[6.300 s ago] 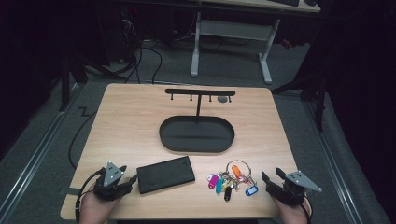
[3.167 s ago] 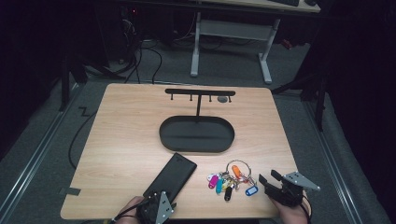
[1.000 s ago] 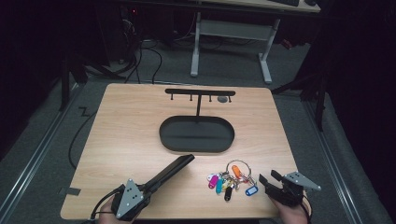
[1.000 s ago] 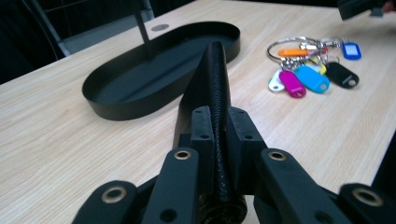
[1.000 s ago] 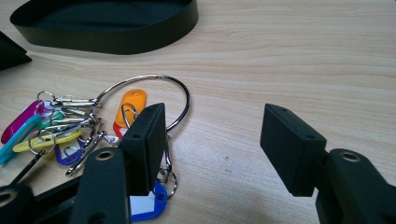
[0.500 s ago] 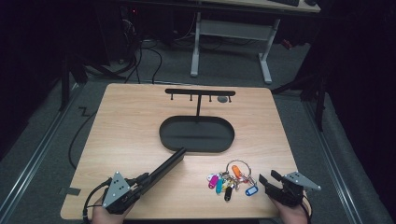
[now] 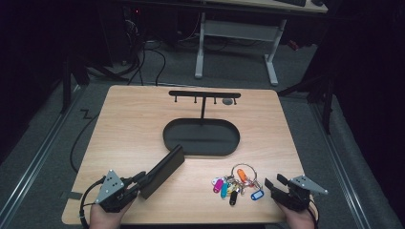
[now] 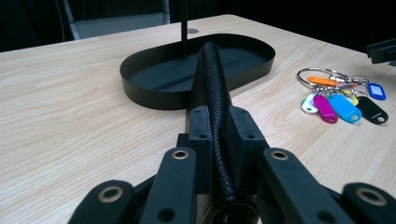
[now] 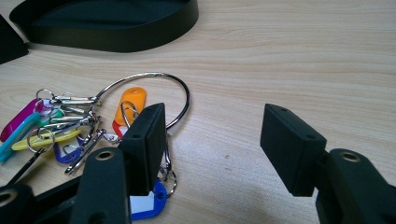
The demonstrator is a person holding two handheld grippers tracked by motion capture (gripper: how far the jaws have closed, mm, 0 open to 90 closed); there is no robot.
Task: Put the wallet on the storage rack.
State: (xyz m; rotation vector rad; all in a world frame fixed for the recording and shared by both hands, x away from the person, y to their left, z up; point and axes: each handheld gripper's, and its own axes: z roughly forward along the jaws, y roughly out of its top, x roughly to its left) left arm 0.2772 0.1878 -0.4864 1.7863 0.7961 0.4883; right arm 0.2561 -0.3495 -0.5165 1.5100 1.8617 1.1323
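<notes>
Left hand-held gripper (image 8: pixel 217 140) clamps the black wallet (image 7: pixel 162 171) on edge; right hand-held gripper (image 9: pixel 212 144) gapes beside the keys (image 9: pixel 70 126).

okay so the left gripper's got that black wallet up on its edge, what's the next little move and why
Probably carry it a bit farther toward the black oval tray. The left gripper is shut on the black wallet, which points at the tray but stops short of its near rim. The right gripper sits open by the key bunch.
</notes>
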